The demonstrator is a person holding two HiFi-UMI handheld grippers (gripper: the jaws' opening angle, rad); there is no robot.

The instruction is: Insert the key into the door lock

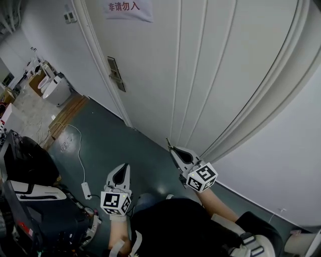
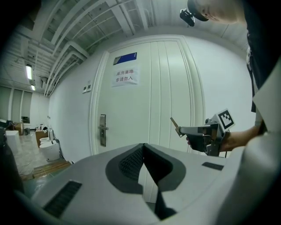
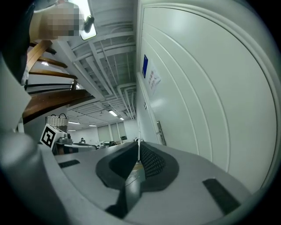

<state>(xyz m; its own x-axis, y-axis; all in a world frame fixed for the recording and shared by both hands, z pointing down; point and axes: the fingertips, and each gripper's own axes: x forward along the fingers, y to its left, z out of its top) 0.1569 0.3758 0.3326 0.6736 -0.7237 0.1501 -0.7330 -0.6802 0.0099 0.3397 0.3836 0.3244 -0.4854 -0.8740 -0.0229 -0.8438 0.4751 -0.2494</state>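
Currently the right tool (image 1: 171, 148) is clamped shut on the thin brass-coloured metal key (image 1: 168, 142). The blade sticks out past the tips, angled up toward the white panelled door (image 1: 210, 60). The right gripper view confirms it: jaws pressed together, with the key (image 3: 138, 151) edge-on between them. The key is not in the lock. The tall silver metal lock plate (image 1: 116, 74) with its lever handle is well apart from the key, up and left of it in the head view, near the door's left edge. The right tool sits low, in front of the door's right-hand panels and near the frame. The left tool (image 1: 124, 166) is lower and further left, over the dark green floor (image 1: 125, 145). In the left gripper view the left tool (image 2: 143, 145) has its jaws closed tip to tip with nothing between them. That view faces the door head-on. The lock plate (image 2: 102, 130) is at left and the right tool (image 2: 181, 130) at right, held by a hand (image 2: 237, 138). The key (image 2: 174, 123) tilts up and left, in free air short of the door surface. A white paper notice with red print (image 1: 129, 9) is stuck high on the door, with a blue rectangular plate (image 2: 125, 58) above it. A white cable with a power strip (image 1: 86, 190) runs across the floor, left of the left tool.
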